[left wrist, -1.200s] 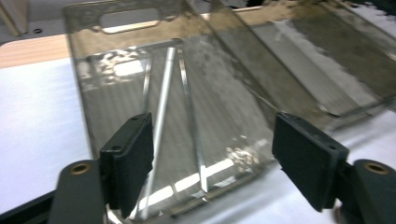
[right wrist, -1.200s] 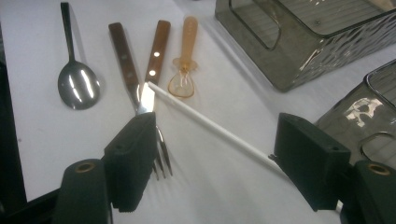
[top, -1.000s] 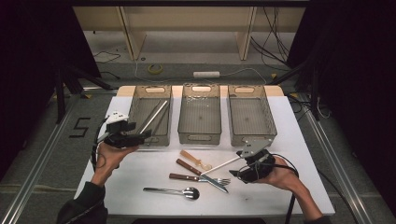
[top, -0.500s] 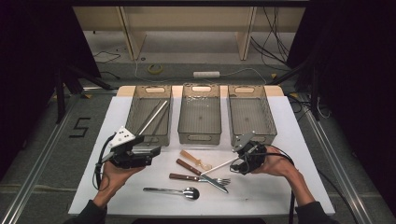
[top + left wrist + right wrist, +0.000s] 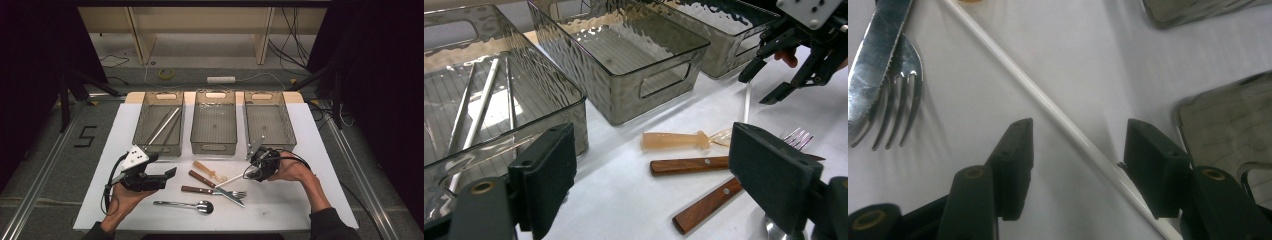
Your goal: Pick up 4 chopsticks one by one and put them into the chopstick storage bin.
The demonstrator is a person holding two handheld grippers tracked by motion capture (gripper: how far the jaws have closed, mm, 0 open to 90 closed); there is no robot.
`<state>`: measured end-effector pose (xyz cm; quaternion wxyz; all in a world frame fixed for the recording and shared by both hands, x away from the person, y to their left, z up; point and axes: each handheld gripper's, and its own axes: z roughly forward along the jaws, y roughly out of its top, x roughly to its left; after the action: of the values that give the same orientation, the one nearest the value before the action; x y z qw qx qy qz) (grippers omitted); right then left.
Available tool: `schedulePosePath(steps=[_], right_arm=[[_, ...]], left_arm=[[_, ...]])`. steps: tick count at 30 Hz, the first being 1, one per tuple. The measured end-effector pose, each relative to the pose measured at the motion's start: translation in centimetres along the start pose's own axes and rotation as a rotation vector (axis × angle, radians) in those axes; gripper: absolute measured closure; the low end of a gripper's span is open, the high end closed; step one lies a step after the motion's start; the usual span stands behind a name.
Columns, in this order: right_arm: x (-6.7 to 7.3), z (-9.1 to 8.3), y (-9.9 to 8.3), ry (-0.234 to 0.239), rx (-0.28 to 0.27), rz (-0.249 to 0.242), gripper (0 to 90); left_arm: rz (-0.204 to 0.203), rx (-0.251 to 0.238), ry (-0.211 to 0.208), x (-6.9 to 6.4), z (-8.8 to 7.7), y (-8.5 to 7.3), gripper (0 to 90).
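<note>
White chopstick [image 5: 1058, 117] — flat on the counter [image 5: 310, 200], between the closing, not yet gripping jaws of the right hand-held gripper [image 5: 1075, 167], its far end cut off. Left hand-held gripper [image 5: 664, 170] — released, empty.

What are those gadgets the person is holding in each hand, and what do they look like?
Both are black hand-held tools ending in two blocky black jaws. The left gripper carries a white plate with dark dots on top; the right gripper a grey one. A black cable trails from each. The person wears dark sleeves.
</note>
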<state>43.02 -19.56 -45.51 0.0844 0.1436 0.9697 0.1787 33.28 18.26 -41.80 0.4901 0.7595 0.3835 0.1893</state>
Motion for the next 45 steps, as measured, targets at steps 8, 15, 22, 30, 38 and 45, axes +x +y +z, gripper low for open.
schedulePosePath(steps=[8, 15, 22, 30, 38, 45], right_arm=[[-0.3, 0.3, 0.2, 0.028, 0.033, 0.009, 53.1], [-0.7, 0.7, 0.1, 0.044, 0.048, 0.009, 55.7], [-0.3, 0.6, 0.5, 0.03, 0.084, -0.005, 60.4], [0.8, 0.4, 0.6, 0.029, 0.127, -0.082, 68.4], [1.6, 0.1, 0.6, 0.036, 0.15, -0.173, 74.3], [1.9, 0.0, 0.4, 0.053, 0.145, -0.236, 78.3]], left_arm=[[0.022, 0.001, -0.016, -0.7, -0.1, -0.2, 18.3], [0.04, 0.003, -0.023, -1.0, -0.1, -0.3, 17.2], [0.053, 0.014, -0.026, -1.1, 0.0, -0.4, 16.8], [0.055, 0.018, -0.028, -1.2, 0.0, -0.4, 16.8], [0.061, 0.021, -0.033, -1.4, 0.0, -0.4, 16.8], [0.063, 0.026, -0.034, -1.4, 0.1, -0.4, 16.7]])
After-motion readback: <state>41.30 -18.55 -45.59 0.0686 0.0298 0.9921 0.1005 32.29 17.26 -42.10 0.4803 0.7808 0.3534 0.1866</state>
